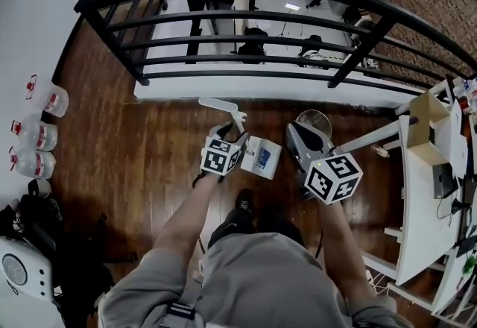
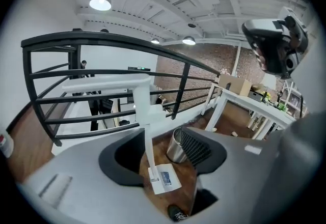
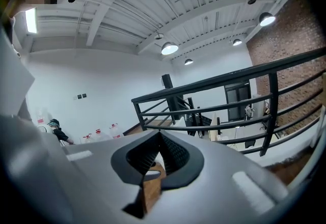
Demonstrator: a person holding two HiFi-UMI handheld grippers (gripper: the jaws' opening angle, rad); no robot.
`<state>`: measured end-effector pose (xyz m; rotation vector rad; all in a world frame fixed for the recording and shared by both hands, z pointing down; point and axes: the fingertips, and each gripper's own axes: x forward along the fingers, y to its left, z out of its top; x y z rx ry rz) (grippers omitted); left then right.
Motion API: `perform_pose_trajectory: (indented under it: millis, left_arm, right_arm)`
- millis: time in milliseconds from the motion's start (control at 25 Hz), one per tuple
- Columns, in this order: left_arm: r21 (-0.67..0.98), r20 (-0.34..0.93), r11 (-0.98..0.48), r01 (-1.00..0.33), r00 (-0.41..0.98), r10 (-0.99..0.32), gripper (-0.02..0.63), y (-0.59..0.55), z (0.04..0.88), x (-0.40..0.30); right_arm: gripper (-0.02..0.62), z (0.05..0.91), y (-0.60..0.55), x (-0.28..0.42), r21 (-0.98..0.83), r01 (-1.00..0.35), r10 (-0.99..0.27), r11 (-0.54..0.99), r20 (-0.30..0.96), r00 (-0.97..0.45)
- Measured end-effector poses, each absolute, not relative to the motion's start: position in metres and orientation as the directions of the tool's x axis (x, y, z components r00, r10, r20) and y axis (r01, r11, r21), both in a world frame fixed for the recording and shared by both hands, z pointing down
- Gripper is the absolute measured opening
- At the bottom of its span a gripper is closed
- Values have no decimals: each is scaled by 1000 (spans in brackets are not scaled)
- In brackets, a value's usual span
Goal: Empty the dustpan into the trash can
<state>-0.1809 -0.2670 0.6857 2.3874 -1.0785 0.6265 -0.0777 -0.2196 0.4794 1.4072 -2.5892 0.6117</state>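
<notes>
Left claw (image 2: 159, 152) stands wide open, with the upright white handle (image 2: 147, 131) of the dustpan (image 1: 262, 157) rising between its jaws. Neither pad appears to touch the handle. Right claw (image 3: 155, 159) is shut with nothing in it, hanging right of centre in the head view.

The dustpan stands free on the wooden floor (image 1: 134, 162) at mid-frame. The small metal trash can (image 1: 316, 122) is near it, up and to the right, and the two do not touch. What lies in the pan cannot be made out.

The likeliest slip is a knock. The handle is slim and nothing steadies it, so a jaw closing off-centre would probably push it over and spill the pan before any grip forms. A hold on so thin a post may also let the pan swing or twist when lifted, and shed its load short of the can. The can's mouth looks narrow and the can looks light, so a nudge from the pan's lip could tip it. Both stand close to the floor edge under the railing (image 1: 246, 17), so anything spilled may roll off.
</notes>
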Motion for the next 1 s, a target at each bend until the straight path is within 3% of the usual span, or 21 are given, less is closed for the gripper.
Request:
perform_pose_trajectory:
  millis: [200,400,600,1000]
  left_arm:
    - [207,571,-605,-769,597,-563,244,-298,709,-173]
    - [178,558,-661,-729,628,-542,244,-317,721,-156]
    - [69,530,-694,-716,616,-583,112,-330,719,-142]
    - [-7,515,-731,-683,624,-588,60,-327,677,-98]
  right_arm:
    - [0,490,-217,-56,-287,-852,-787,438,336,-518]
    - [0,502,-203,-27,-273,-885,-801,378,382,-460]
    - [0,509,-196,4,-272,-911,-821,309,408,-400]
    - [0,493,-189,35,-269,-929,-859,255,378,-345]
